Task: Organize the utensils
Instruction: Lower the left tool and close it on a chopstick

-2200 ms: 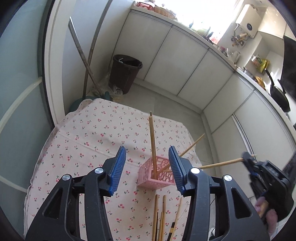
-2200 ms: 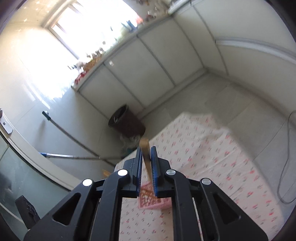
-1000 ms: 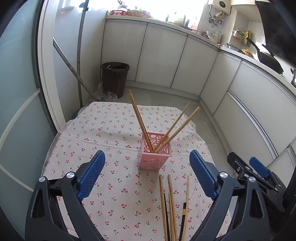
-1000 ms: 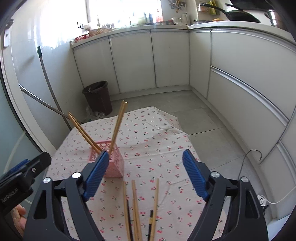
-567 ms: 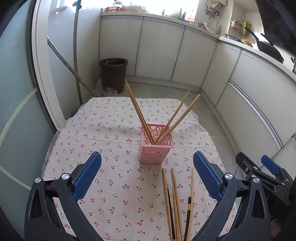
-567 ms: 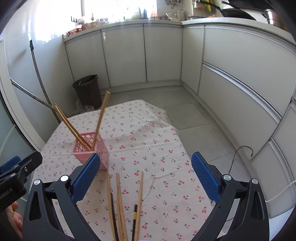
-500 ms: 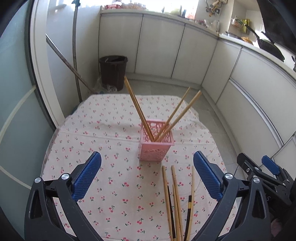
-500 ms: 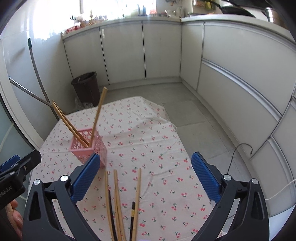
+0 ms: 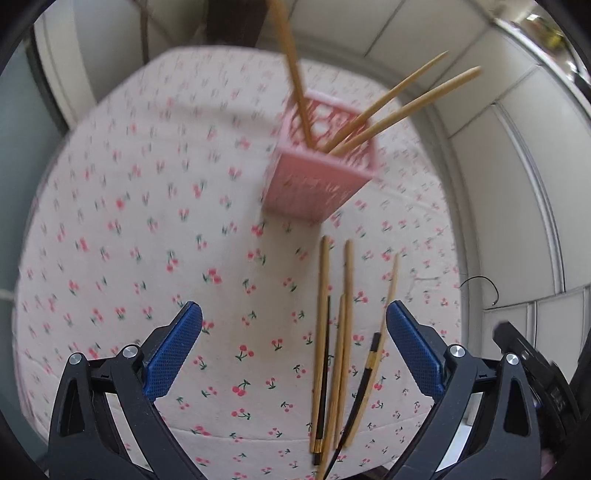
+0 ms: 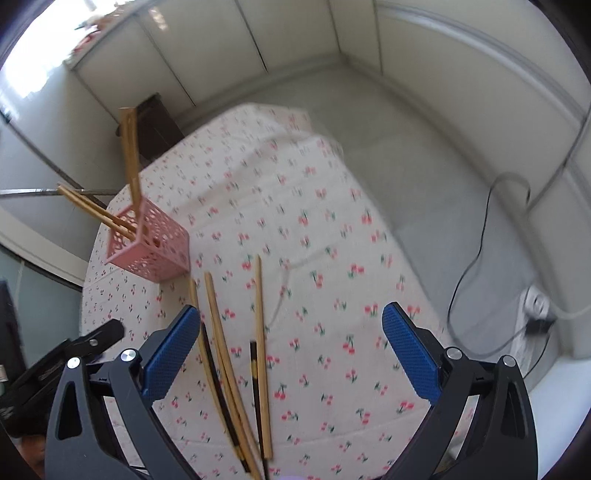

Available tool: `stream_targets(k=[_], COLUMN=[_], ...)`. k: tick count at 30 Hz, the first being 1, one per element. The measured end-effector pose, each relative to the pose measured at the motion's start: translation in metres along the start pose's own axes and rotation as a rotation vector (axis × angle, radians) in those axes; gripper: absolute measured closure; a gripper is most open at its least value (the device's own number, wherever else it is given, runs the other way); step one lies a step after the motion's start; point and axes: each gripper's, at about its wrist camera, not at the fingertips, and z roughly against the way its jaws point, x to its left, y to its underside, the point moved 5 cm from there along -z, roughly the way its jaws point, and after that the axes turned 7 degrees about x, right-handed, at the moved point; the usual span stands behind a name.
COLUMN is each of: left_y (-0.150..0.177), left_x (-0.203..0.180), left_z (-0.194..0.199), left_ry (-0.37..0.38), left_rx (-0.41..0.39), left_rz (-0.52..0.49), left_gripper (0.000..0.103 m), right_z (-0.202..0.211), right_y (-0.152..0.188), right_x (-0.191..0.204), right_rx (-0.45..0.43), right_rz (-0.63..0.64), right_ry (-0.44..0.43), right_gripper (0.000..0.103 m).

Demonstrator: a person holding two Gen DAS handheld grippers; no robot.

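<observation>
A pink perforated holder (image 9: 317,184) (image 10: 147,247) stands on the cherry-print tablecloth (image 9: 129,221) (image 10: 295,221) with several wooden chopsticks (image 9: 399,107) (image 10: 131,155) leaning out of it. Several loose chopsticks (image 9: 334,332) (image 10: 229,354), wooden and black, lie side by side near the table's front edge. My left gripper (image 9: 293,347) hovers above them, jaws wide open and empty. My right gripper (image 10: 290,347) is open too, over the same bundle, nothing between its blue pads.
A dark bin (image 10: 155,122) stands on the floor behind the table, with white cabinet fronts (image 10: 295,33) beyond. A black cable (image 10: 476,258) runs across the floor to a socket strip (image 10: 535,310) at the right. The other gripper shows at each view's edge (image 9: 535,369) (image 10: 55,365).
Both grippers have dropped toward the table and tipped downward, so the loose chopsticks now lie between their open jaws. The holder has slid up in both views.
</observation>
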Motion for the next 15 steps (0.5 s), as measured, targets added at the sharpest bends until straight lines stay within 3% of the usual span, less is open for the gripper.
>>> stream_targets(k=[10, 12, 15], left_y=[-0.008, -0.012, -0.016], left_x=[-0.007, -0.013, -0.020], left_z=[-0.051, -0.058, -0.070], left_ry=[-0.092, -0.150, -0.216], left_rx=[0.033, -0.008, -0.032], left_rz=[0.051, 0.029, -0.003], left_gripper=[0.009, 0.014, 0.033], right_z=[-0.011, -0.010, -0.006], right_y=[0.005, 0.005, 0.003], right_x=[-0.019, -0.022, -0.029], right_rx=[0.093, 0.096, 0.089], right_rz=[-0.052, -0.060, -0.081], right_ry=[-0.063, -0.070, -0.077], right_gripper=[0.007, 0.007, 0.007])
